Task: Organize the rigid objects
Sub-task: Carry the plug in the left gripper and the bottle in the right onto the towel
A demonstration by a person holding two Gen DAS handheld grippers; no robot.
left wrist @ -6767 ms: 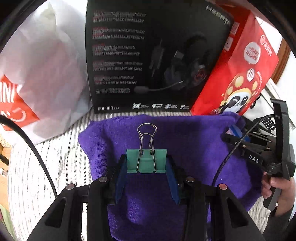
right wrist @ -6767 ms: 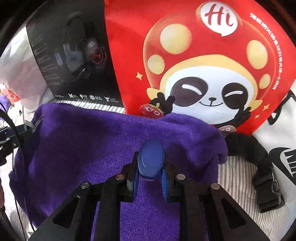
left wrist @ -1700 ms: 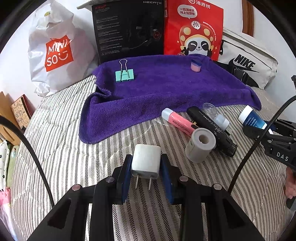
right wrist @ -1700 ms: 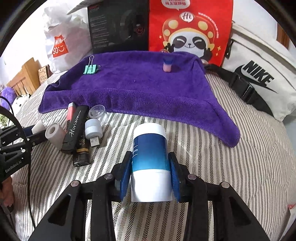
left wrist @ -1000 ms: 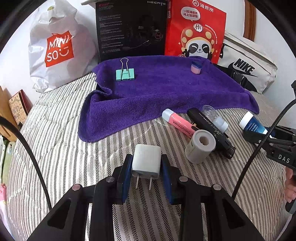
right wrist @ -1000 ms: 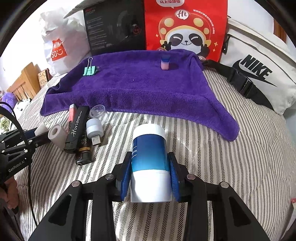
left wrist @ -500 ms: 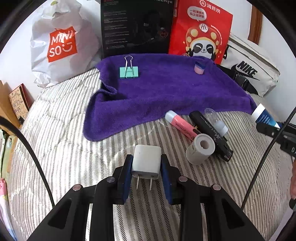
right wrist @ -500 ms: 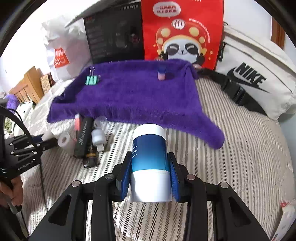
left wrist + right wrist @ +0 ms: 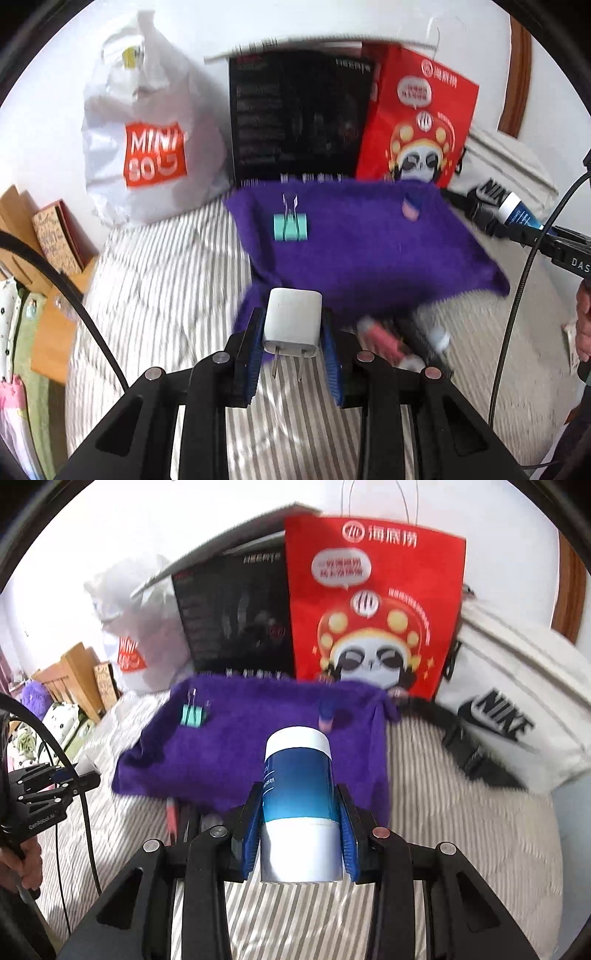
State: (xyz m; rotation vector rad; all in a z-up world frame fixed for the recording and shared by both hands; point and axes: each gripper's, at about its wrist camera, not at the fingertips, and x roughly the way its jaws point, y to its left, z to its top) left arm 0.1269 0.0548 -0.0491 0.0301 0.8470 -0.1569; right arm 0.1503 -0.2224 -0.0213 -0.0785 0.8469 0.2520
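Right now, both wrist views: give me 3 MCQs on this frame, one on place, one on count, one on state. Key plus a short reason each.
1. Where does the green binder clip lie?
A. on the purple towel
B. on the striped bedcover
C. inside the white shopping bag

2. How many items rest on the purple towel?
A. none
B. two
C. five

3. What is the left gripper doing?
A. open over the bedcover
B. shut on the white charger plug
C. shut on the binder clip

Key: 1 A, the clip sits on the towel's far left part. 2 B, only the clip and a small pink and blue cap are on it. 3 B, the blue pads press both sides of the plug, prongs toward the camera. The right gripper likewise clamps a blue and white tube.
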